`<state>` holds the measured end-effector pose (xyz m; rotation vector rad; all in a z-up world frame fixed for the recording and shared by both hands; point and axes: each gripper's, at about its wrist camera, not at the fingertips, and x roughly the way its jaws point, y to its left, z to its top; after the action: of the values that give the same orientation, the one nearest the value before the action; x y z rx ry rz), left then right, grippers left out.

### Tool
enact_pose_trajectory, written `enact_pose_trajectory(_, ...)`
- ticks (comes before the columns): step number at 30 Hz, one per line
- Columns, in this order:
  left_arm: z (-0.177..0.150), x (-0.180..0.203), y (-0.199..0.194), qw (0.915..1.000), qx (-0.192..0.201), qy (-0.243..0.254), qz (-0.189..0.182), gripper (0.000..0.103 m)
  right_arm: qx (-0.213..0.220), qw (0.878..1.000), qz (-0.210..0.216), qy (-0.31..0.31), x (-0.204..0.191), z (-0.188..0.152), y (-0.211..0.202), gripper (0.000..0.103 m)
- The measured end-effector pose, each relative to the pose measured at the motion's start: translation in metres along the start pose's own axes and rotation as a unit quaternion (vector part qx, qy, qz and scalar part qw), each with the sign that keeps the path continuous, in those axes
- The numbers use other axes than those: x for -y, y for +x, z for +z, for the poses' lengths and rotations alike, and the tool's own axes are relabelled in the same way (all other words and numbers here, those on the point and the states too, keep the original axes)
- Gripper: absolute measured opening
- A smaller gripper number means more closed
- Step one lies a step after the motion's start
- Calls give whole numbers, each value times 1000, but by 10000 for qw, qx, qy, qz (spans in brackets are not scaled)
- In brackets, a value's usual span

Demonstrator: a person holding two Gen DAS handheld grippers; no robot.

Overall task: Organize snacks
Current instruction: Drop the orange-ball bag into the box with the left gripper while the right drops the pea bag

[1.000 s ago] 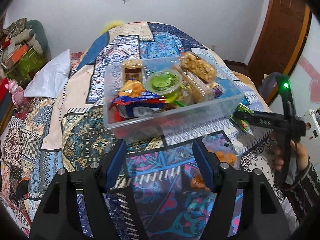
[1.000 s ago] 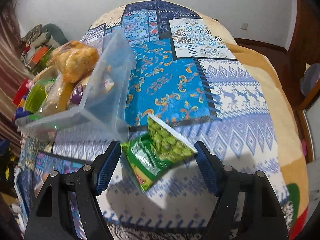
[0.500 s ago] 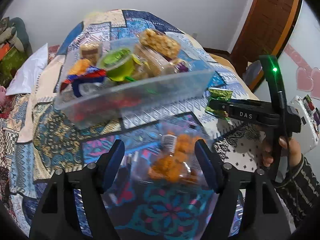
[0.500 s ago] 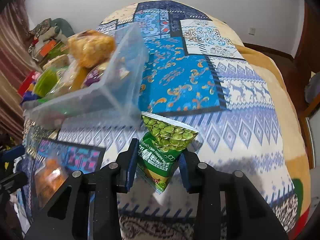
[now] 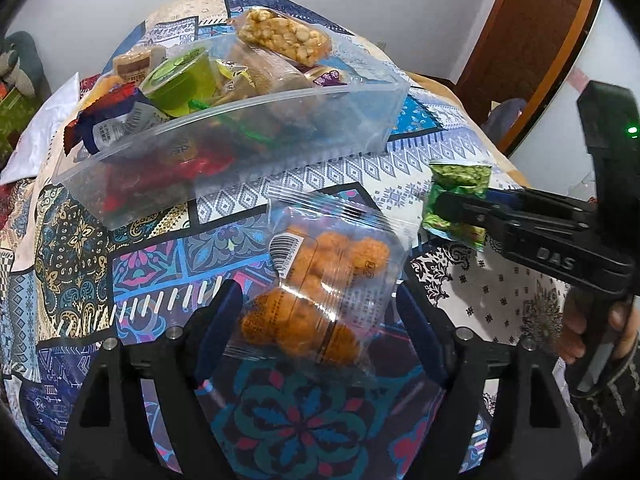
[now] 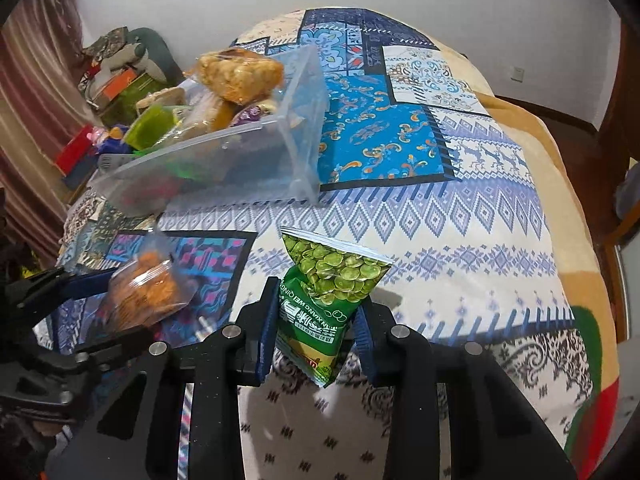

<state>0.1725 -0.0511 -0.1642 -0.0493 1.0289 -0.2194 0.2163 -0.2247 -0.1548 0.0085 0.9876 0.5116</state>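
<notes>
The clear plastic packet of orange fried snack pieces [image 5: 316, 296] is crinkled and see-through, with a white barcode label near its upper left and about 2 clumps of orange pieces showing inside. The green foil packet of green peas [image 6: 324, 296] is a small pouch printed with round green peas on its upper half and white lettering lower down, sealed by a flat silver top edge. There is 1 of each packet. There is also 1 clear rectangular plastic tub [image 5: 248, 136], heaped with snacks: 1 clear-wrapped nut brittle bar [image 5: 284, 36] on top, 1 green jelly cup [image 5: 180, 80], and several other wrappers I cannot count.

The orange packet lies on the patterned patchwork bedspread [image 5: 120, 248] in front of the tub, between the 2 blue-padded fingers of the left gripper [image 5: 316, 320]. Its jaws have just been opening and stand spread; whether the pads touch the packet I cannot tell. The right gripper [image 6: 316, 320] is pinching the green packet at its lower half, with the pea-printed top sticking up above the pads and the packet raised off the bedspread, to the right of the orange packet and in front of the tub's right end.
</notes>
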Motion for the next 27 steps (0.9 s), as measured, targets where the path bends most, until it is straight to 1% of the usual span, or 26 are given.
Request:
enact_pose_trajectory(5,1,0,8,10000,-19,-8,75,79,106,9999,98,24,-3,3,-7,31)
enact_pose_trajectory(7,2,-2,12,9999,-22,-42,126,70,151,9998,127,20,-6,3,-11,31)
enact_pose_trajectory(8,2,-2,13,9999,-20,-23,158,61,178,9997,138,14,-7,4,-13,31)
enact_pose_trajectory(12,6,-4,6,9998,104,34,158,48,281,9994,188,1,-12,9,-19,31)
enact_pose_trajectory(15,9,-6,-7,9994,278,78,204,47,382,9990,238,-20,-16,15,-23,31)
enact_pose_trajectory(19,18,-9,-32,9979,613,62,216,47,560,9979,309,-77,-24,25,-31,31)
enact_pose_trajectory(23,36,-21,-58,9955,919,-56,217,47,764,9962,375,-165,-34,42,-36,31)
enact_pose_trajectory(27,60,-31,-74,9926,1175,-195,214,47,936,9944,419,-233,-44,59,-38,31)
